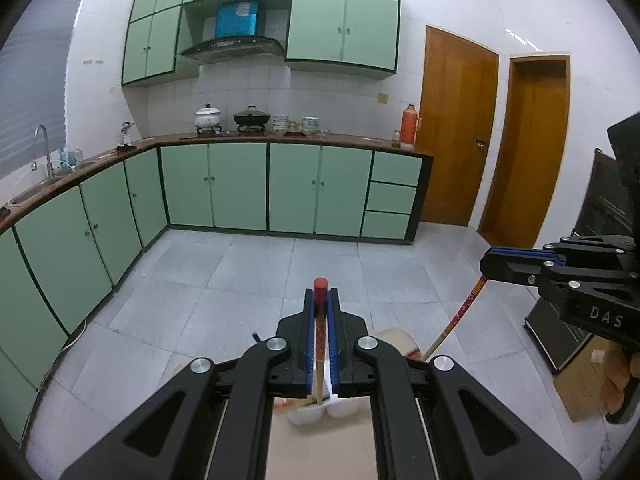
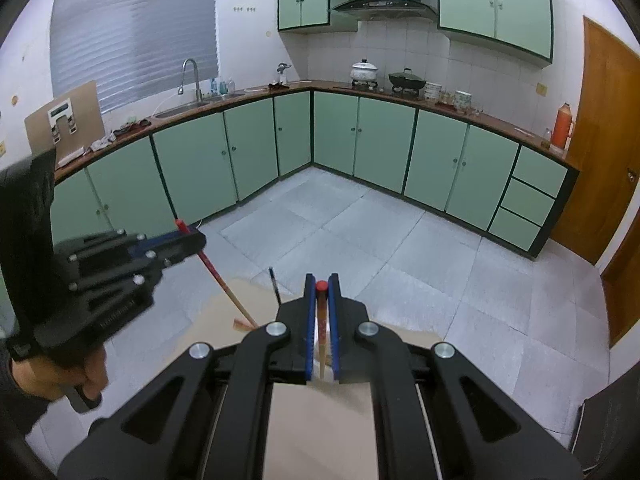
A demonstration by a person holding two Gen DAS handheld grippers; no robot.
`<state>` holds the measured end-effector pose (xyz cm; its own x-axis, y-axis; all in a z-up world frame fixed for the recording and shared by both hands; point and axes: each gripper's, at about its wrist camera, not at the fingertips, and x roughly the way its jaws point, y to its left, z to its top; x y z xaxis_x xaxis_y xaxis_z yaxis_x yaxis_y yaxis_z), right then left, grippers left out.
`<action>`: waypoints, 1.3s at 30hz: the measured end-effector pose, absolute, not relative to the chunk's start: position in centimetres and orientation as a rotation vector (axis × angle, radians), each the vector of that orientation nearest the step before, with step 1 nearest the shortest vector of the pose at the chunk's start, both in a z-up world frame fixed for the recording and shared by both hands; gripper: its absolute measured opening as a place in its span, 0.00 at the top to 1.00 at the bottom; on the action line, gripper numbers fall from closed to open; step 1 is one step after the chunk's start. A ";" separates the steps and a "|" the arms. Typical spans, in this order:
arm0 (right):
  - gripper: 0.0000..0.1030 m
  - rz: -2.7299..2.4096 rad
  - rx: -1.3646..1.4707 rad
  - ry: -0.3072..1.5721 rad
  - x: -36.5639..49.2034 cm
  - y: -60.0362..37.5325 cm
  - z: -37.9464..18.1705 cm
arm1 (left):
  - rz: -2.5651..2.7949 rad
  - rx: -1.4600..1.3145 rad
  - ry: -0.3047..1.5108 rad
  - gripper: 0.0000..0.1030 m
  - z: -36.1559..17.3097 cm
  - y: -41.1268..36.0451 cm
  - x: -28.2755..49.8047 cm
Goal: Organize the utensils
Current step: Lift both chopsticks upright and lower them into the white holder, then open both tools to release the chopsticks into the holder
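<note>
Left gripper: jaws pressed together on a chopstick, red-capped end poking out past the fingertips, pale tapered end hanging below, toward the surface. Right gripper: same story, jaws pinched on a second chopstick, red cap at the tips, shaft running down between the blue pads. Each stick is clamped near its thick end, probably so the pair can be carried tips-down and lined up.

In the left wrist view the right gripper sits at the right edge with its patterned stick angling down toward the table. In the right wrist view the left gripper sits at the left edge, its stick slanting down to the tan tabletop near a small pink-brown item, identity unclear. A dark thin stick stands up just behind; cannot tell what holds it.

White rounded containers show under the left jaws, partly hidden.

Both sticks look clear of the table, one per gripper, well apart. Judged step: carrying the pair toward a holder. Background: green cabinets, grey tile floor.
</note>
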<state>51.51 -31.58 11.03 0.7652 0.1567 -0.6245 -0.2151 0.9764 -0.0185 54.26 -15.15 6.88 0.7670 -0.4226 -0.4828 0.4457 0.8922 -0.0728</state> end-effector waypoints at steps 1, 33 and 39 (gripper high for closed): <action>0.95 0.196 -0.090 0.667 52.2 -31.6 10.9 | -0.465 0.052 0.506 0.94 6.6 -15.4 54.9; 0.78 0.089 0.103 0.841 61.7 -35.8 -4.3 | -0.400 -0.018 0.717 0.70 -8.1 -15.7 64.5; 0.74 0.085 0.113 0.795 59.9 -36.7 -3.1 | -0.386 -0.014 0.670 0.48 -6.3 -13.9 62.6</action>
